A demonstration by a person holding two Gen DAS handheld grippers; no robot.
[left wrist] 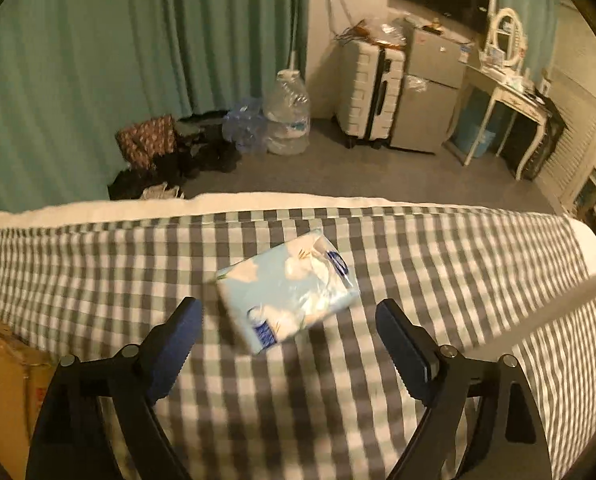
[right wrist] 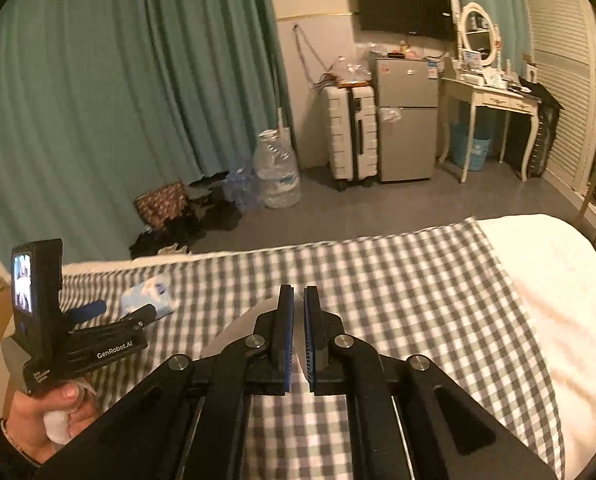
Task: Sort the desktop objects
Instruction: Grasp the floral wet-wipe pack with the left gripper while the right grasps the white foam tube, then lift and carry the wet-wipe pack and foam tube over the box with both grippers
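**Blue tissue pack lies free on the checked bed**

Brown cardboard box (left wrist: 6,396) sits off to the left of the left gripper (left wrist: 288,316), down by the bed edge. The left gripper's two blue-padded fingers stand wide apart. Nothing is squeezed between them. Just ahead of the finger tips, in the middle of the gap, lies the soft pale-blue plastic tissue pack (left wrist: 288,294) with white flower pictures. It rests flat on the grey-and-white checked bed cover (left wrist: 437,264). The dark blue labels on the pack are too blurry to read.

I think the pack has been put down here, so this sorting step looks done. The next move likely calls for lifting the left gripper away and finding another thing to sort.

Over to the right, the right gripper (right wrist: 298,300) is closed tight with nothing in it, above bare checked cover. From its camera you can read "GenRobot.AI" in white on the left gripper's black side. A hand (right wrist: 48,420) holds that handle.
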